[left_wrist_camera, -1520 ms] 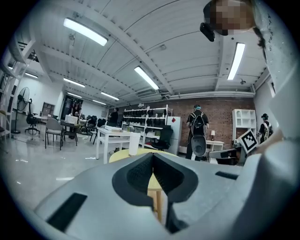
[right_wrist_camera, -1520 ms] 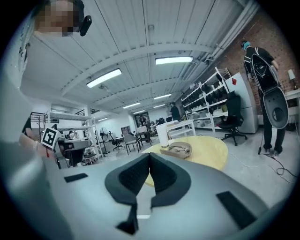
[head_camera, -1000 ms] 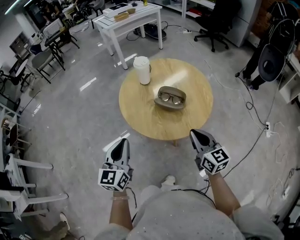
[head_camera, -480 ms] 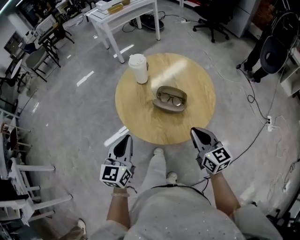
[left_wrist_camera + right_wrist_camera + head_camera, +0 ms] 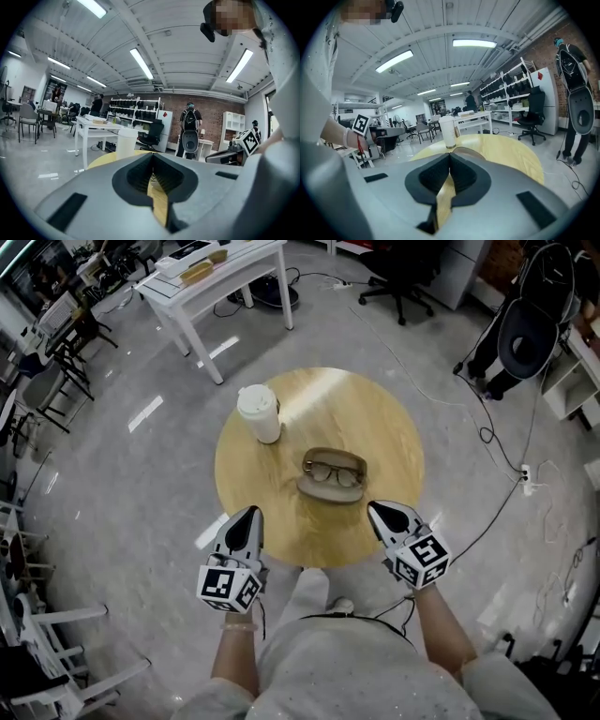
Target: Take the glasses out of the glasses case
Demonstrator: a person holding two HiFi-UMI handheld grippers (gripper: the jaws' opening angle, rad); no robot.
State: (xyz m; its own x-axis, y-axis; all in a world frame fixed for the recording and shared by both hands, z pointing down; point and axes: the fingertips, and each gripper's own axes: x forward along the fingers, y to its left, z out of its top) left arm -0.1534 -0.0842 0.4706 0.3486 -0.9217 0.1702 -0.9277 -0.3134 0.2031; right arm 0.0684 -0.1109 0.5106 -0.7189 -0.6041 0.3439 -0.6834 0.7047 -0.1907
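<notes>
An open brown glasses case (image 5: 332, 475) lies in the middle of the round wooden table (image 5: 375, 427), with dark-framed glasses (image 5: 333, 472) inside it. Both grippers hover over the table's near edge, apart from the case. My left gripper (image 5: 247, 515) is at the near left, shut and empty. My right gripper (image 5: 374, 509) is at the near right, just short of the case, shut and empty. In the right gripper view the case (image 5: 463, 150) shows just beyond the shut jaws (image 5: 450, 157). The left gripper view shows the jaws (image 5: 152, 161) closed over the yellow tabletop (image 5: 104, 160).
A white lidded cup (image 5: 259, 412) stands on the table at the far left of the case. A white desk (image 5: 211, 273) and chairs stand behind, a black office chair (image 5: 403, 268) at the back, cables (image 5: 497, 451) on the floor at right. People (image 5: 190, 119) stand far off.
The person has stepped up to the table. Both grippers have moved forward from over the floor to over the table's near edge, still shut. The case and cup have not moved.
</notes>
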